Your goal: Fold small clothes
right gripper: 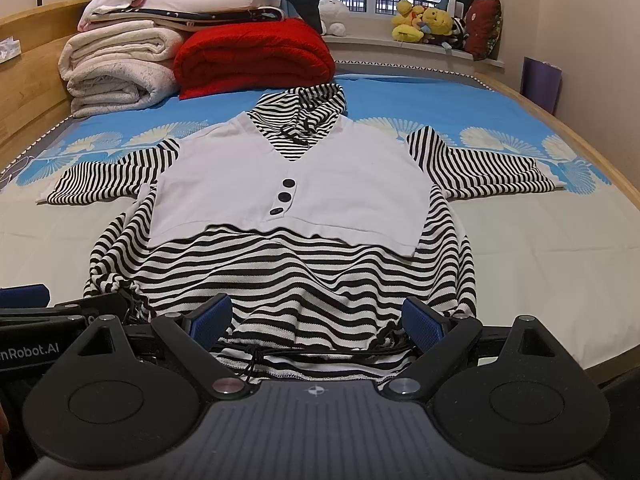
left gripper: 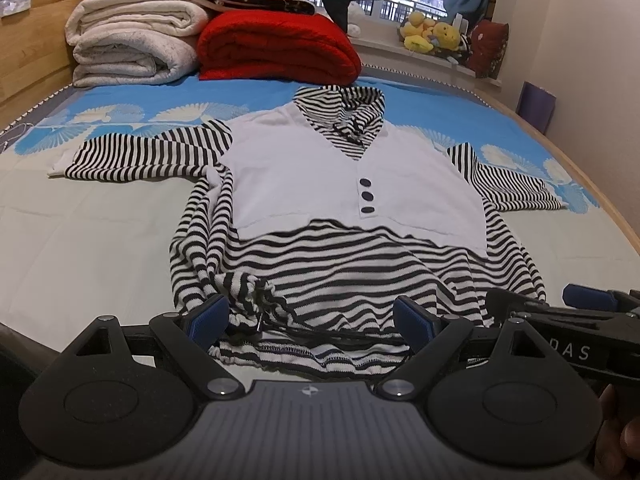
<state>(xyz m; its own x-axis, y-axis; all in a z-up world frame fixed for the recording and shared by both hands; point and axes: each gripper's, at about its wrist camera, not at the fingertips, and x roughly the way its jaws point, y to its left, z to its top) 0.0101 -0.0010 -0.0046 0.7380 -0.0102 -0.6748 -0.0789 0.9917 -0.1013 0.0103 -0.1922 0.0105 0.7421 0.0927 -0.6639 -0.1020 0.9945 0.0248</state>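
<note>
A small hooded top (left gripper: 352, 184) lies flat and face up on the bed (left gripper: 80, 216), spread across the middle of the mattress. It is black-and-white striped, with a plain white vest-like panel (right gripper: 288, 196) over the chest and three dark buttons (right gripper: 285, 197) in a short row down the panel's centre. The striped hood (left gripper: 344, 108) is crumpled at the neck, with a dark drawstring showing. Below the white panel the striped body is rumpled, and its gathered hem, with a thin dark cord (right gripper: 256, 356), sits at the near edge of the bed.

The top's long axis runs from the near edge toward the far edge, hood pointing to the folded bedding. Its left sleeve (left gripper: 132, 152) reaches toward the left edge of the bed and its right sleeve (right gripper: 480, 164) toward the right edge, both lying flat.

The left gripper (left gripper: 316, 316) hovers over the left part of the hem, its blue-padded fingers (left gripper: 210, 314) spread wide with the fabric between them but not pinched. The right gripper (right gripper: 320, 322) sits just beside it over the right part of the hem, fingers (right gripper: 424, 326) likewise wide apart and holding nothing.

At the far edge, from left to right, sit stacked white blankets (left gripper: 132, 44), a folded red blanket (left gripper: 276, 46) and, on the sill beyond, yellow plush toys (left gripper: 432, 32).
</note>
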